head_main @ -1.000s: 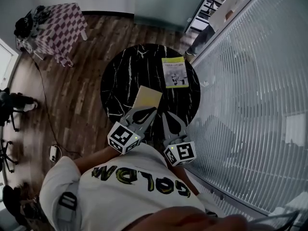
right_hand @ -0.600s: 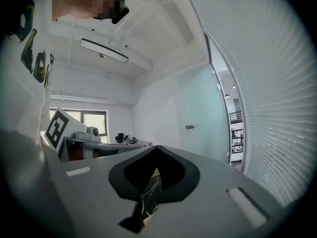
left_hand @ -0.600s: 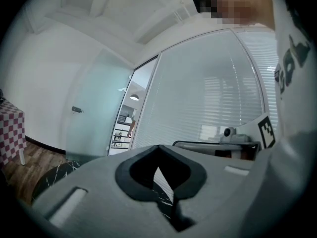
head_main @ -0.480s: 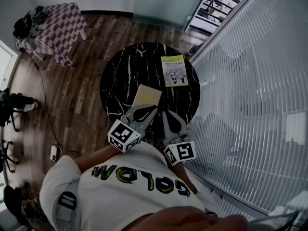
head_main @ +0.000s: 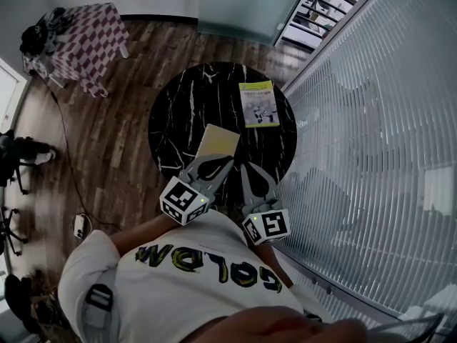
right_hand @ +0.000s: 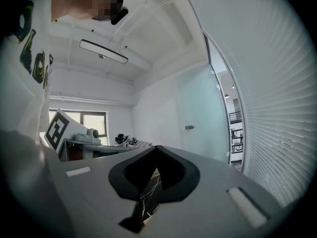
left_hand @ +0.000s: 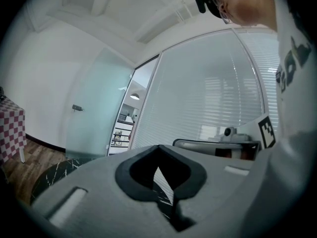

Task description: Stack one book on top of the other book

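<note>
Seen from above, a person in a white shirt holds two grippers close to the chest, both pointing level and away from the body over the near rim of a round black marble table.

The left gripper has its jaws pressed together with nothing between them. A pale yellow book lies flat just ahead of it. The jaw tips overlap the book's near edge, but whether they touch it cannot be told.

The right gripper, just beside the left, is likewise closed and empty. A green-and-white book lies flat well ahead of it, near the table's far edge.

The two books lie apart, not stacked.
</note>
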Tool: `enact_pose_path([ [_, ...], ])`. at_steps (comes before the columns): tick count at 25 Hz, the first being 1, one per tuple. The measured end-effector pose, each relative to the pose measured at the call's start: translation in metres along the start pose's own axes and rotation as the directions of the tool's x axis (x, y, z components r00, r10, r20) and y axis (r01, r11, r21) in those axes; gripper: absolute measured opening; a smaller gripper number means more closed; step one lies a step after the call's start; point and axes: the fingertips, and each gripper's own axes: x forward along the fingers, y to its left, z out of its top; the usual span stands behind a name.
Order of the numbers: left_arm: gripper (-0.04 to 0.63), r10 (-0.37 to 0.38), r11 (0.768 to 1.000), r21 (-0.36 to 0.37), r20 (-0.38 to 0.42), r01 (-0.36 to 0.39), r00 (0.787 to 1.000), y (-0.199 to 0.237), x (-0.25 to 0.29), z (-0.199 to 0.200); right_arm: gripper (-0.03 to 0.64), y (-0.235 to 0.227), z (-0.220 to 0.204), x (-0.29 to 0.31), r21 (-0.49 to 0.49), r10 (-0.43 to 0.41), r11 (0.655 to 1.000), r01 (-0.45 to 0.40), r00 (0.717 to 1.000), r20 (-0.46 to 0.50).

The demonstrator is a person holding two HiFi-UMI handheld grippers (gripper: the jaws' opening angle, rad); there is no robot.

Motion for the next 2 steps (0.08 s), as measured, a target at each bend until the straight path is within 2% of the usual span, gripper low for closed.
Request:
enact_pose_path([
  [2, 0.003, 0.0, 1.0, -0.001, 0.0, 0.0, 1.0, -0.0001, 0.0001, 0.0004, 0.002, 0.0006, 0.003, 0.0004, -0.002, -0.001, 1.0, 0.001, 1.0, 0.0],
])
